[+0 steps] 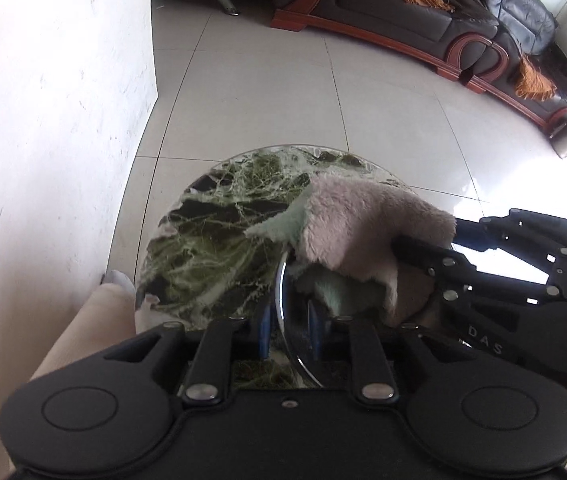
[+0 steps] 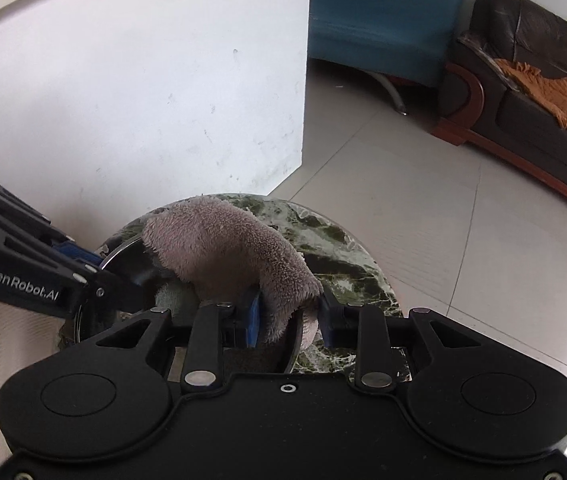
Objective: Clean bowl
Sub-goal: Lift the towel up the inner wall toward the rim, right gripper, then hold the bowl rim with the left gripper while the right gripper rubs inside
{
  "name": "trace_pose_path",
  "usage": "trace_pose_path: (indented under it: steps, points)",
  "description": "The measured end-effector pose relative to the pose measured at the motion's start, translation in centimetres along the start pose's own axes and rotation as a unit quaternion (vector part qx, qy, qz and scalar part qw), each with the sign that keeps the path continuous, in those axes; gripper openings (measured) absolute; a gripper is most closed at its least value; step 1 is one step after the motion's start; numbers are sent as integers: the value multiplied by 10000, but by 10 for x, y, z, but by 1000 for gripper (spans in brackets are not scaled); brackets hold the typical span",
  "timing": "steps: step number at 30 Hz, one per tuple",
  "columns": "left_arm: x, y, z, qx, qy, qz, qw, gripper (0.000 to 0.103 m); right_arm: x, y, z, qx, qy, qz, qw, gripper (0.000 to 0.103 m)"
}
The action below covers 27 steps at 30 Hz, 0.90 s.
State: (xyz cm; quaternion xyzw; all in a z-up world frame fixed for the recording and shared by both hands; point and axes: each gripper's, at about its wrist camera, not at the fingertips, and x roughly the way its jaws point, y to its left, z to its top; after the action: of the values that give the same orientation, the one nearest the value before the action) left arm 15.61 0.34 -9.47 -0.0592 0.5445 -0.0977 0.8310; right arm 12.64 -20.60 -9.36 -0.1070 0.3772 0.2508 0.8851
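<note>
Bowl (image 1: pixel 285 280): on the marble table (image 1: pixel 211 240), my cloth (image 2: pixel 227 248) inside.
Left gripper (image 1: pixel 288 334): nearly closed, pinching the bowl rim at 6 o'clock.
Right gripper (image 2: pixel 289 316): clamped on the cloth.

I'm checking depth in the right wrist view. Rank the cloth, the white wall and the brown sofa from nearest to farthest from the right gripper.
1. Cloth: between the right gripper fingers, draped over the bowl.
2. White wall: behind the marble table, upper left.
3. Brown sofa: across the tiled floor, far right.

Bright daylight comes in from the right — the floor (image 1: pixel 503 184) shines white there. Edges bend and go dark, and the cloth (image 1: pixel 363 224) looks blurry.
</note>
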Motion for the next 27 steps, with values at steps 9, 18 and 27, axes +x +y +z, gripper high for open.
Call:
trace_pose_path:
  steps: [9,18,27]
  points:
    - [9,2,-8,-3,230,62,9997,13,-1,9,19,-555,-44,164,9983,28]
    - [9,-2,-10,-188,147,137,9996,13,13,12,25,-607,115,299,9976,24]
    - [11,-5,-9,-171,115,185,9996,13,-25,-3,-23,598,218,200,9978,20]
